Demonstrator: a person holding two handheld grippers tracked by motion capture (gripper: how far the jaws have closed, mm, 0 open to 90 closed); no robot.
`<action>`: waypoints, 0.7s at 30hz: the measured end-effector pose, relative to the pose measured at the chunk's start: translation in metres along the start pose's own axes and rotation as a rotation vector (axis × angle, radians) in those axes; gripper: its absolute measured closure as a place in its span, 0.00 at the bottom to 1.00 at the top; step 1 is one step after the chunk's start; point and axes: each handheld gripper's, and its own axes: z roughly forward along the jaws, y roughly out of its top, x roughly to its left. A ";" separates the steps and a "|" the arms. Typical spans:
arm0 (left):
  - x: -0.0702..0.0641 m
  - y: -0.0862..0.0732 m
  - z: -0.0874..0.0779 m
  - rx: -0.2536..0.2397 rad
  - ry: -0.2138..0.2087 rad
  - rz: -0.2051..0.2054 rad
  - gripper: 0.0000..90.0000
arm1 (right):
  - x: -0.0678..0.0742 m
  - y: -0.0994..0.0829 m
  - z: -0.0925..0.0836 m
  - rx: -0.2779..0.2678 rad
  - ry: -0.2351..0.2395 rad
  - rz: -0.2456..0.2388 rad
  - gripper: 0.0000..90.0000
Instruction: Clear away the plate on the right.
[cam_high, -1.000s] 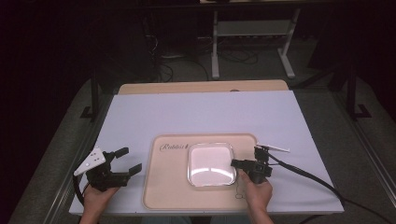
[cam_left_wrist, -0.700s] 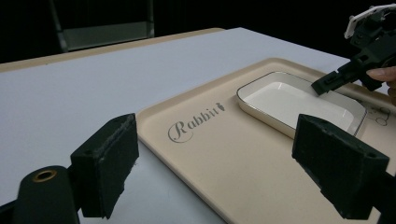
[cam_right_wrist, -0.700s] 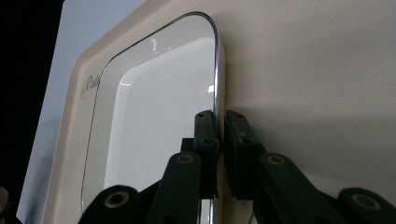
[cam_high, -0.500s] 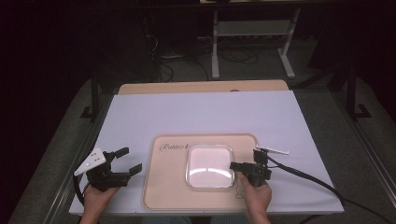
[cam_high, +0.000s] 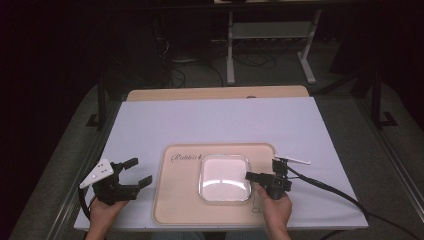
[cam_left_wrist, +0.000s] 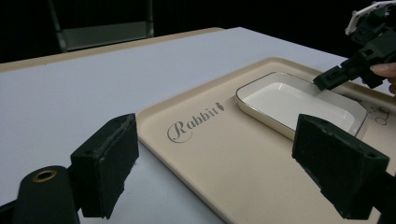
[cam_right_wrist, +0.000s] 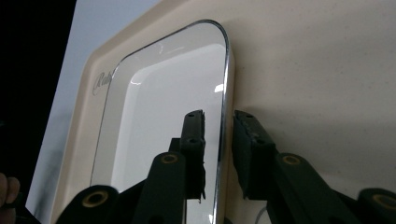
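Nearest the person, in the high view, the right gripper (cam_high: 252, 176) has edged leftward over the last second and now meets the right rim of the white square dish (cam_high: 224, 176). The right gripper view shows the result: the two black jaws straddle the dish's chrome-edged rim (cam_right_wrist: 223, 116), one pad inside the bowl and one outside on the tray, with a narrow gap on each side, so the jaws are not yet closed on the rim. This short advance suggests that the approach is finished and that the pinch is the step now due.

The left gripper (cam_high: 135, 172) remains where it was, at the left edge of the beige tray (cam_high: 175, 200), resting over the white table cover (cam_high: 200, 120); its jaws stand wide apart and hold nothing, as the left gripper view confirms.

The dish sits flat on the right half of the tray, just beside the "Rabbit" lettering (cam_left_wrist: 192, 123). Farther off, the bare cover runs to the wooden table edge (cam_high: 215, 93), with a metal stand (cam_high: 270, 35) on the floor beyond.
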 end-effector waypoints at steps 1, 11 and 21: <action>0.000 0.000 0.000 0.001 0.000 -0.001 0.16 | 0.000 0.001 -0.001 0.001 0.001 -0.003 0.79; -0.001 0.000 0.002 0.010 0.001 0.005 0.16 | 0.002 0.010 -0.023 -0.103 -0.008 -0.112 0.67; -0.002 -0.001 0.004 0.025 0.009 0.010 0.16 | 0.000 0.021 -0.046 -0.195 -0.024 -0.257 0.51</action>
